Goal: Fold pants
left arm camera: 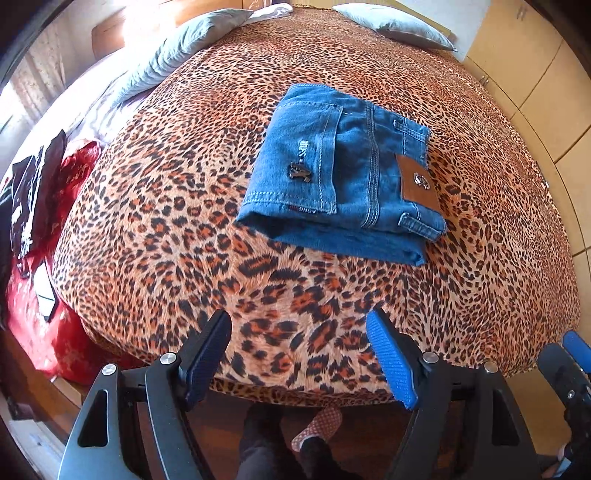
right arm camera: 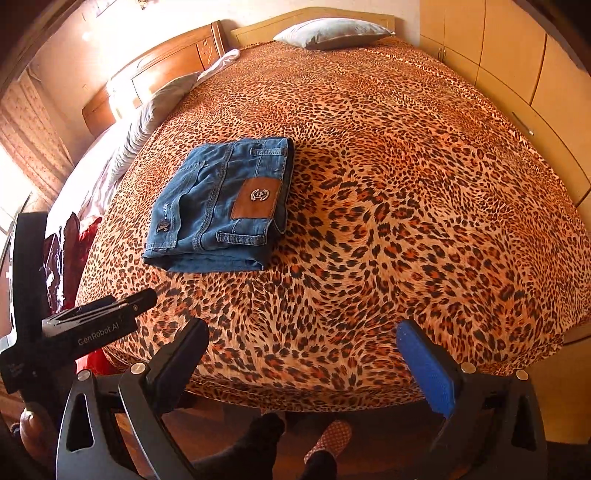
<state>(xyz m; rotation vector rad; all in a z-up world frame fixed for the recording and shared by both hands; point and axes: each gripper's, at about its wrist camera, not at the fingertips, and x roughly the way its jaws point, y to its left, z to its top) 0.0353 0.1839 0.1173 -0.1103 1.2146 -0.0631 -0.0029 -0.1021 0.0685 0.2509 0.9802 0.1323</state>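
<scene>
Jeans: I see the jeans [left arm camera: 341, 173] folded into a thick blue packet, lying flat on the bedspread [left arm camera: 295, 295], back pocket and brown leather patch [left arm camera: 417, 182] facing up. In my right view the same jeans [right arm camera: 221, 206] sit with the patch [right arm camera: 256, 199] on top, toward the waistband side.
Where the jeans are: roughly mid-bed, well short of the pillows and set back from the foot edge of the bedspread [right arm camera: 406, 221].
Left gripper: my left gripper [left arm camera: 299, 354] hovers at the foot edge of the bedspread, well apart from the jeans, fingers spread wide with nothing between them.
Right gripper: my right gripper [right arm camera: 301, 363] hangs over the same edge, also spread wide and holding nothing; the jeans lie up and to its left.
Pillows: one grey pillow [right arm camera: 332, 33] rests at the head end, far beyond the jeans; another grey pillow [left arm camera: 184, 48] lies along the bedspread's left side.
Beside the bed: red cloth [left arm camera: 48, 314] is bunched left of the bedspread.
Below: a checked slipper [right arm camera: 330, 437] shows on the floor under the foot edge.
</scene>
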